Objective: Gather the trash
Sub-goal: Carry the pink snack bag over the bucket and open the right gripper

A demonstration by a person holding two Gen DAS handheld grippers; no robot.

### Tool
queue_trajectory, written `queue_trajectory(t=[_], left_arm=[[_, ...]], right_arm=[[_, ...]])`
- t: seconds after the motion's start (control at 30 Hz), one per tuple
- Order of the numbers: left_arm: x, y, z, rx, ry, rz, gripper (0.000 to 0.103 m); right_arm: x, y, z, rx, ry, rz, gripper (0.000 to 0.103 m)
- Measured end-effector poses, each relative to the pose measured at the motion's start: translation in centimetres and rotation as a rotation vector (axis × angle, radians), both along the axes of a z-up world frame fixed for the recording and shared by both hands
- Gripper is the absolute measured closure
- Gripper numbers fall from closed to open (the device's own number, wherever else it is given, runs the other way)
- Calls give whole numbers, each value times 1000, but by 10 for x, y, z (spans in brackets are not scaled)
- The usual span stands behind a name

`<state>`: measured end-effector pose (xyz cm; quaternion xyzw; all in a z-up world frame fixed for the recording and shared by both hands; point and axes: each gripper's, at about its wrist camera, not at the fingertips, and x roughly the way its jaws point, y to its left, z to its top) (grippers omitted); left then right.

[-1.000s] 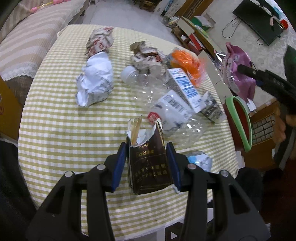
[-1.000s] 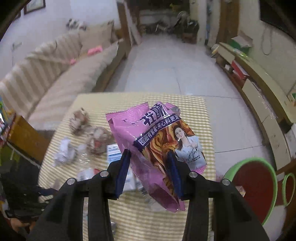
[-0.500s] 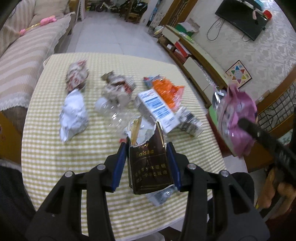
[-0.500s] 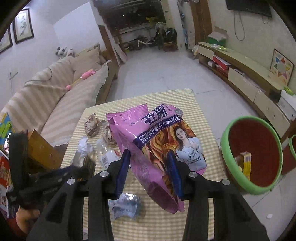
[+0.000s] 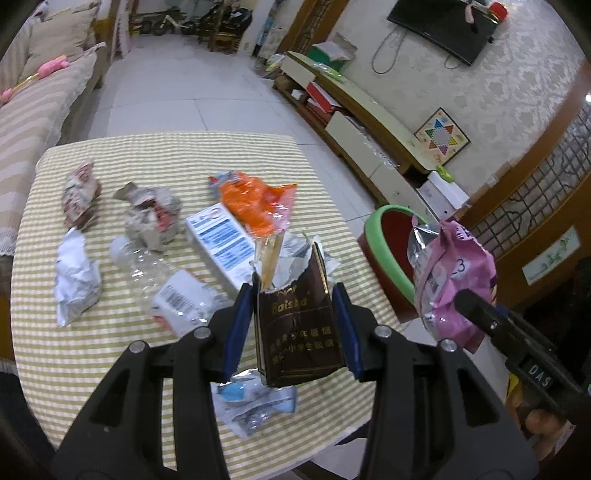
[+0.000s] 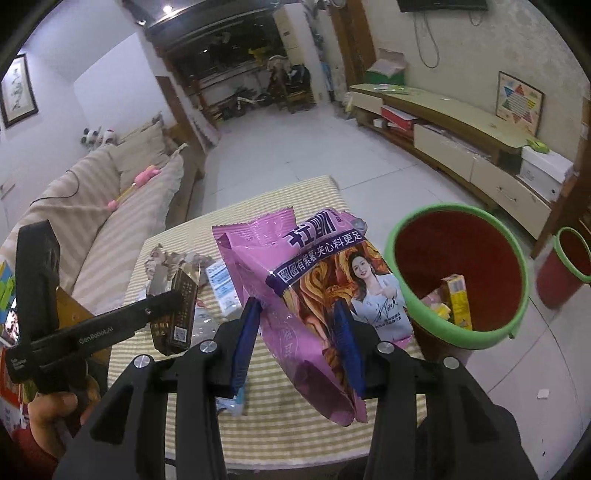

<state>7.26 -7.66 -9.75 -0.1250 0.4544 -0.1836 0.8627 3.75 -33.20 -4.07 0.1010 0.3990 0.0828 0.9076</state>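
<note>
- Left tongs [image 5: 295, 325] pinching torn dark-brown cardboard pack [image 5: 299, 332], lifted above striped table [image 5: 110, 350].
- Right tongs [image 6: 299, 343] pinching crinkled pink foil snack bag [image 6: 317, 295], beside green-rimmed red plastic bin [image 6: 513, 332].

A home living room. A striped sofa [image 6: 110, 206] with cushions lines the left side, facing a low media cabinet [image 6: 454, 125] along the right wall under a wall-mounted television [image 5: 443, 26]. The white tiled floor [image 6: 295, 147] runs to a far alcove storing bicycles [image 5: 166, 24]. A framed picture [image 6: 18, 88] hangs left; a checked-cloth table [image 5: 166, 155] stands centrally.
</note>
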Motion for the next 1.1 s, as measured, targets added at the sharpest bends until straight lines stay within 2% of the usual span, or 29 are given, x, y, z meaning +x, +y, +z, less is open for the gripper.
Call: queue_trajectory(t=[0.67,0.83,0.9,1.0,1.1], left_arm=[[27,-87,19,16,-61,-171,60],[44,-125,17,0,-59,-223,61],[51,-140,17,-2,-58,-244,61],[63,-165,13,1,-43,-271,61],[66,-179,15,13,-57,-290,61]], right_arm=[[-10,-80,7,-13,-59,-177,63],[-3,-114,6,-5,-80,-224,67],[6,-125,4,-7,-80,-231,78],[15,-144,2,-17,-69,-245,78],[8,-162,5,1,-89,-282,75]])
